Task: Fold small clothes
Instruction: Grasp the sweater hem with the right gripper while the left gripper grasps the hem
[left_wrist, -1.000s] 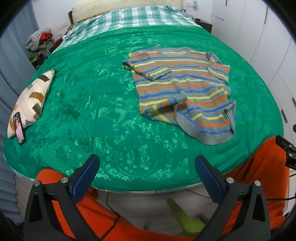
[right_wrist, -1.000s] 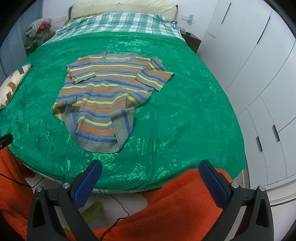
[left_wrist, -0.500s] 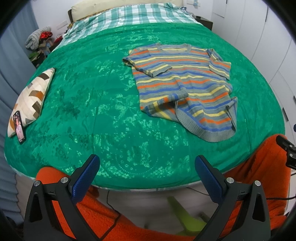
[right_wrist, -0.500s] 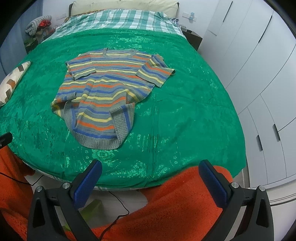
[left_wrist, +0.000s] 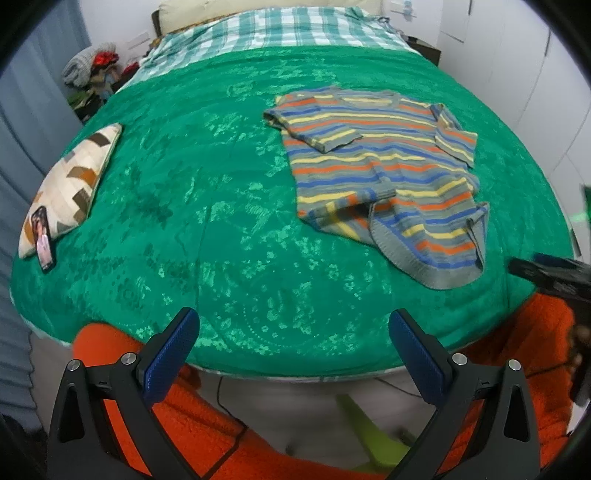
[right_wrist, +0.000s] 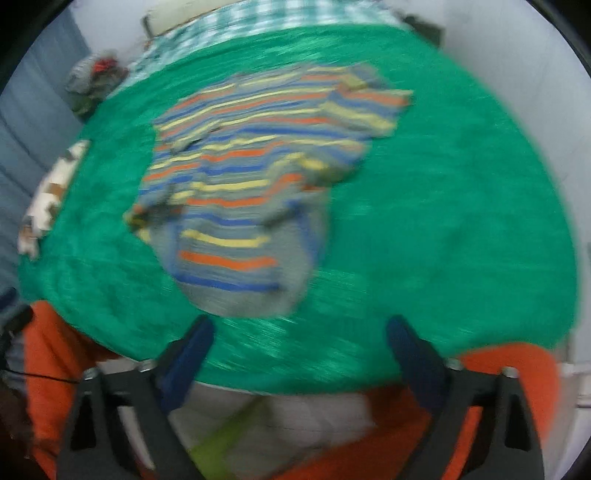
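Here my left gripper (left_wrist: 291, 334) and right gripper (right_wrist: 299, 341) both gape empty near the green bedspread's (left_wrist: 207, 206) foot edge, the striped knit sweater (left_wrist: 388, 173) sharp only in left view.

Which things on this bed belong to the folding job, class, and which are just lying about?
For the job:
striped sweater
left gripper, open
right gripper, open

Lying about:
patterned cushion
phone against the cushion
clothes pile beside the bed
green bedspread
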